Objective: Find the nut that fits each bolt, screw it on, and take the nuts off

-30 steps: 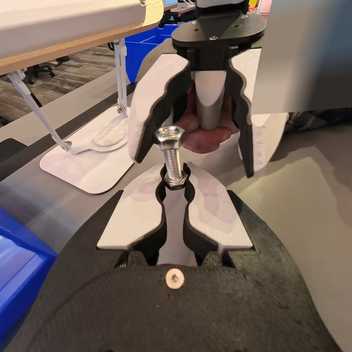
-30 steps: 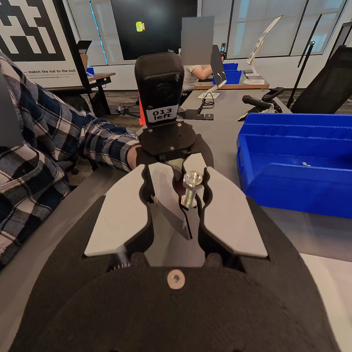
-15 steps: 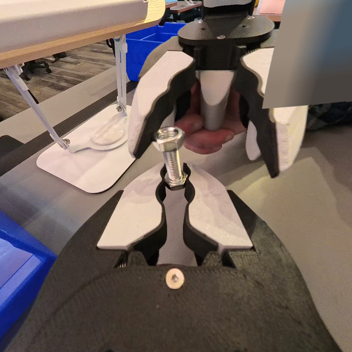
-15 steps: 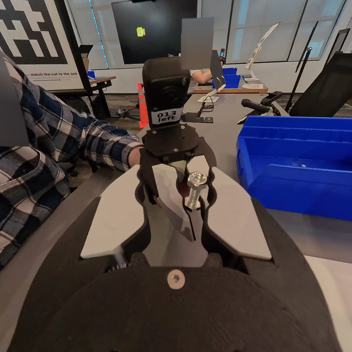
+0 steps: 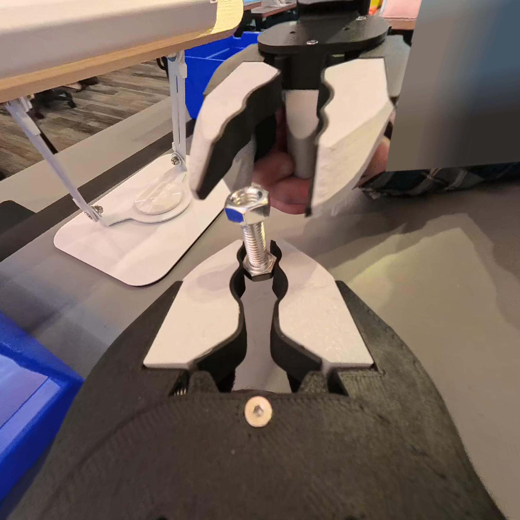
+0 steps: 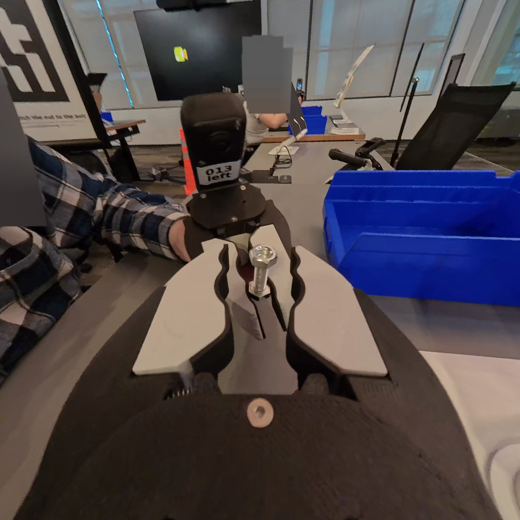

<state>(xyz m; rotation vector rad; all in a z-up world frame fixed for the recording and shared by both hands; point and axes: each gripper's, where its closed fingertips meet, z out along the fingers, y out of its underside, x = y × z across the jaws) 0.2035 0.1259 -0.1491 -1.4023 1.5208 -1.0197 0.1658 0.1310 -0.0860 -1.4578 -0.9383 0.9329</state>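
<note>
Silver bolt (image 5: 254, 244) stood upright, head clamped between the left gripper (image 5: 257, 271) fingertips, nut (image 5: 247, 203) threaded at its top, right gripper (image 6: 257, 270) fingers spread apart either side, untouching, blue bin (image 6: 422, 233) beside, white stand base (image 5: 132, 233) beyond, grey table (image 5: 422, 281) beneath.

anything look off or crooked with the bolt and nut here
Nothing stands out. The bolt stands upright with its head clamped in the left tongs, and the nut sits level on its top end. The right tongs are open around the nut, not touching it. Nothing looks bent or dropped.
</note>
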